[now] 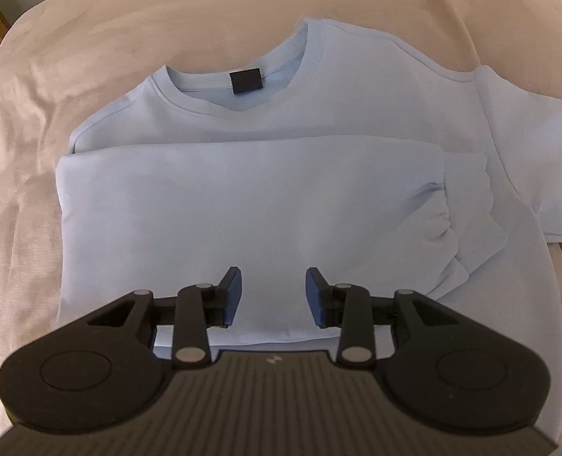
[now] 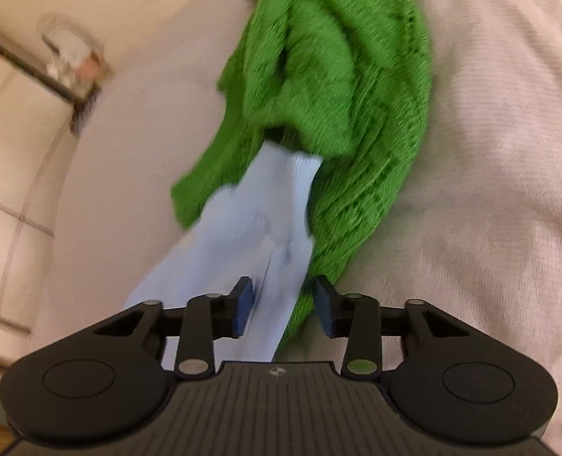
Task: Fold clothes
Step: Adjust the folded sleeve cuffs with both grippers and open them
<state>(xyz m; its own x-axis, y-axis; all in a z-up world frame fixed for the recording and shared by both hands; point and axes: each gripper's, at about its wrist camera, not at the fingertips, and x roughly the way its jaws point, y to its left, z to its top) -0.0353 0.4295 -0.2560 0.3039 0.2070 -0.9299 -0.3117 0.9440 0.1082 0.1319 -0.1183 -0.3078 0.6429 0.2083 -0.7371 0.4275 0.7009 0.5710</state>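
Two grippers worked over a bed covered in a pale cream sheet [image 1: 45,121], each seen from its own wrist camera.

Nearest in the left wrist view, the left gripper [image 1: 274,292] hung over the lower part of a light blue sweatshirt [image 1: 212,205], its jaws moderately apart with nothing between the blue pads; only flat cloth lay beneath the gap. The sweatshirt lay spread on the bed, front side up. One sleeve [image 1: 243,174] was folded across the chest, its ribbed cuff [image 1: 467,205] ending toward the right side of the garment. Beyond the sleeve sat the round neckline with a small dark label [image 1: 246,81] inside the collar. The other sleeve [image 1: 539,159] stretched off to the right edge of the view.

In the right wrist view, blurred by motion, the right gripper [image 2: 284,306] had its jaws partly apart, and a strip of light blue fabric [image 2: 243,235] ran up between them. Whether the pads pressed on it I could not tell. The blue fabric led away to a crumpled green knitted garment [image 2: 334,87] lying on the bed, its far end tucked under the green knit. Farther left, past the bed's edge, stood a blurred clear glass [image 2: 68,53] on a ledge.
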